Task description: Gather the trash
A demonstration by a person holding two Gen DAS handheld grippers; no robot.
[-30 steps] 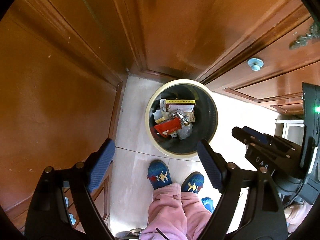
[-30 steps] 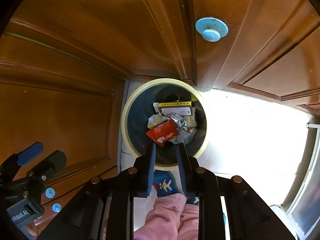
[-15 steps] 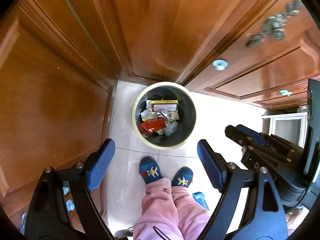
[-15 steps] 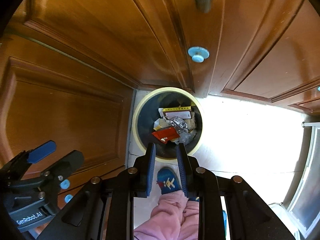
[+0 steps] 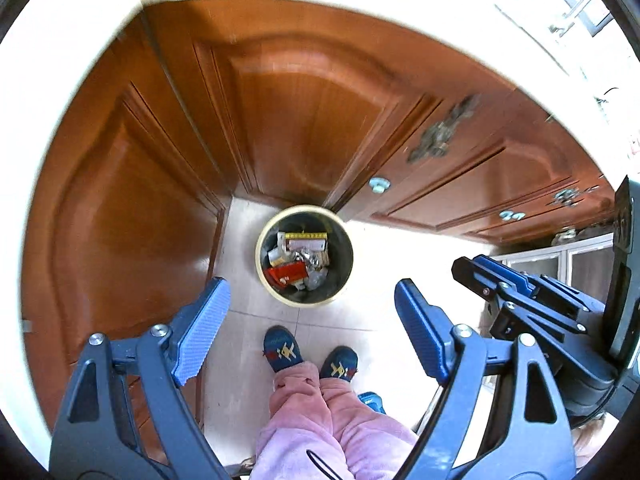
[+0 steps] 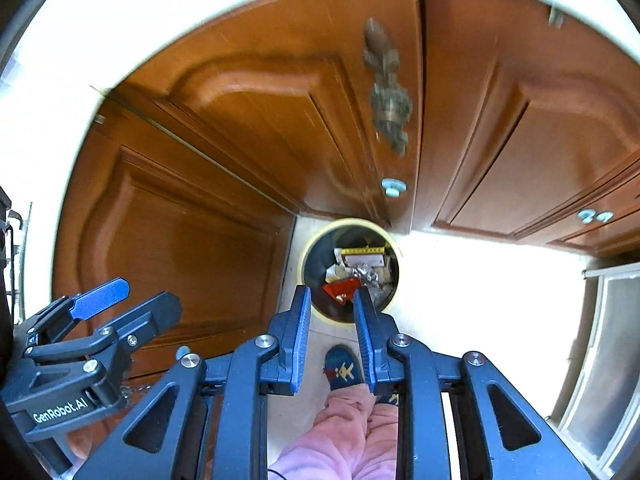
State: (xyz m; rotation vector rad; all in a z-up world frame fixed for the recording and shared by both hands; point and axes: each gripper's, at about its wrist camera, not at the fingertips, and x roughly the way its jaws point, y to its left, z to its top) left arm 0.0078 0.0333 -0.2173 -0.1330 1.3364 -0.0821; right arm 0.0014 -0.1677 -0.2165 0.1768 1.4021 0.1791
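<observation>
A round cream-rimmed trash bin [image 5: 346, 248] stands on the floor far below, in a corner of wooden cabinets. It holds several pieces of trash, among them a red wrapper [image 5: 287, 271], crumpled foil and a box with a yellow edge. The bin also shows in the right wrist view [image 6: 307, 260]. My left gripper [image 5: 310, 322] is open and empty, high above the bin. My right gripper [image 6: 332, 328] has its fingers narrowly apart with nothing between them, also high above the bin. Each gripper shows in the other's view.
Brown wooden cabinet doors [image 5: 312, 120] with a brass handle [image 6: 390, 108] and blue knobs [image 6: 393, 187] surround the bin. A white countertop edge [image 6: 200, 12] runs above them. The person's pink trousers and blue slippers [image 5: 282, 350] stand on the pale tiled floor. A glass-fronted unit [image 6: 600, 360] stands at right.
Both grippers have risen well away from the bin, which now looks much smaller. The countertop edge has come into view. Jaw openings have not changed.
</observation>
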